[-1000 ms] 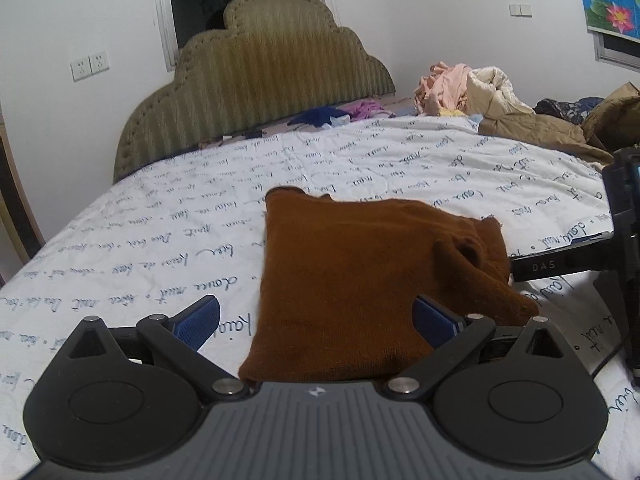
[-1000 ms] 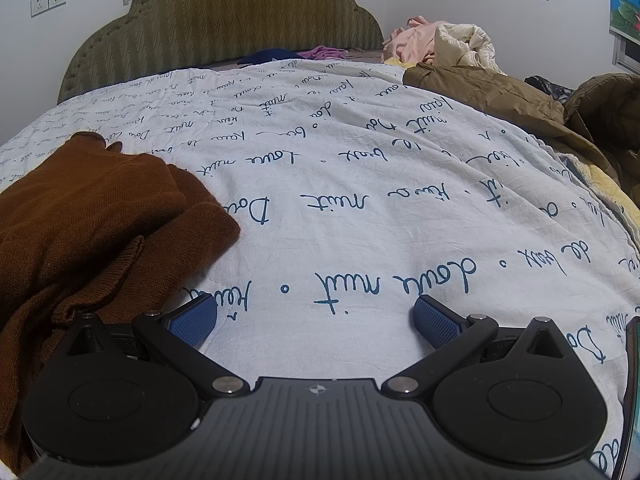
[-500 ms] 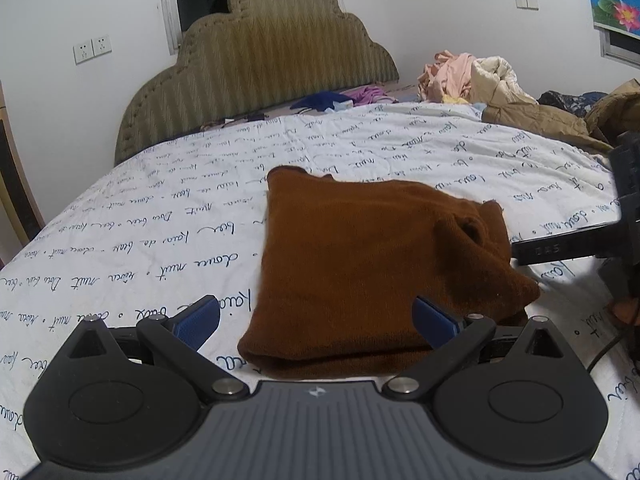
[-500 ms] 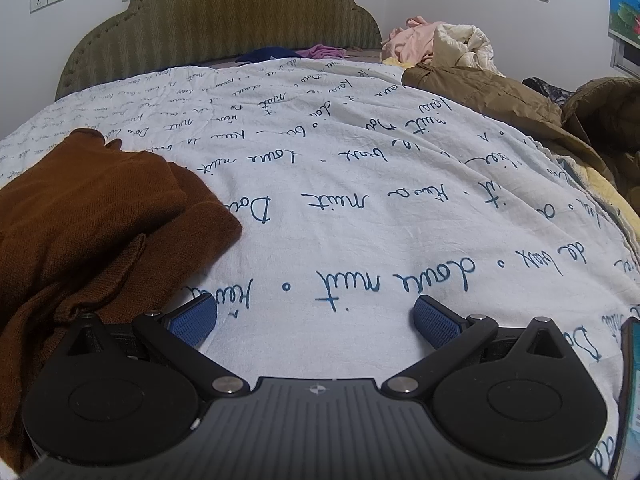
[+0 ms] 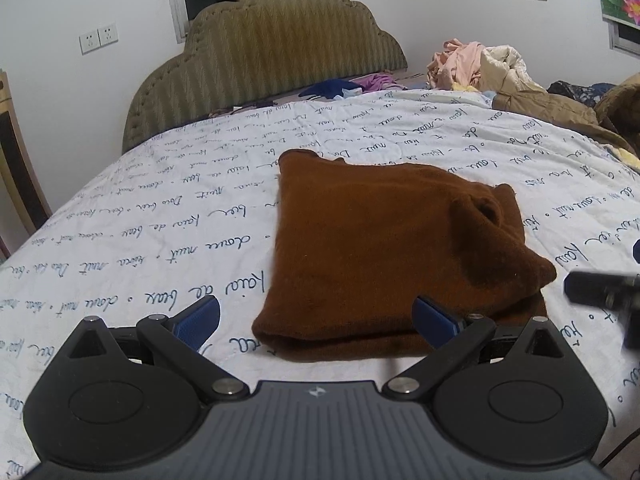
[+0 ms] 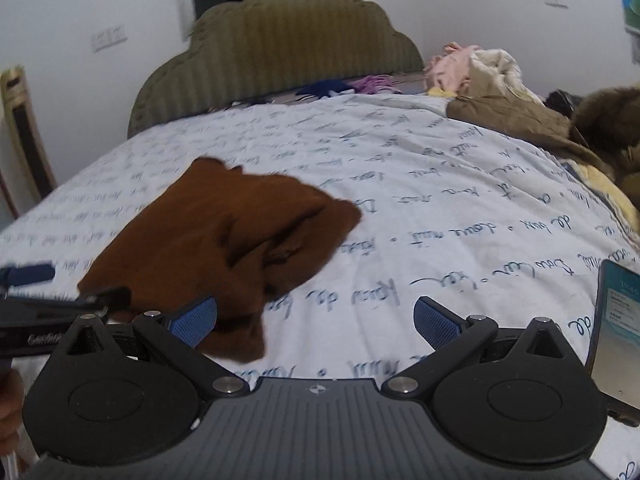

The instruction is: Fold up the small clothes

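**Both tongs free above a half-folded brown knit**

The left gripper (image 5: 316, 316) stood with its blue pads spread wide and nothing between them, poised just short of the near hem of the brown garment (image 5: 384, 248). The right gripper (image 6: 316, 316) was likewise wide open and empty, its left pad over the garment's near right corner. The garment lay on the script-printed bedsheet (image 5: 140, 240), already doubled over, with a loose bunched flap on its right side. By my judgement the next fold called for flattening that flap first, then pinching both near corners of the garment evenly so the layers travelled together. A phone (image 6: 616, 332) lay right of the garment, and a clothes pile (image 5: 480, 68) well beyond it.
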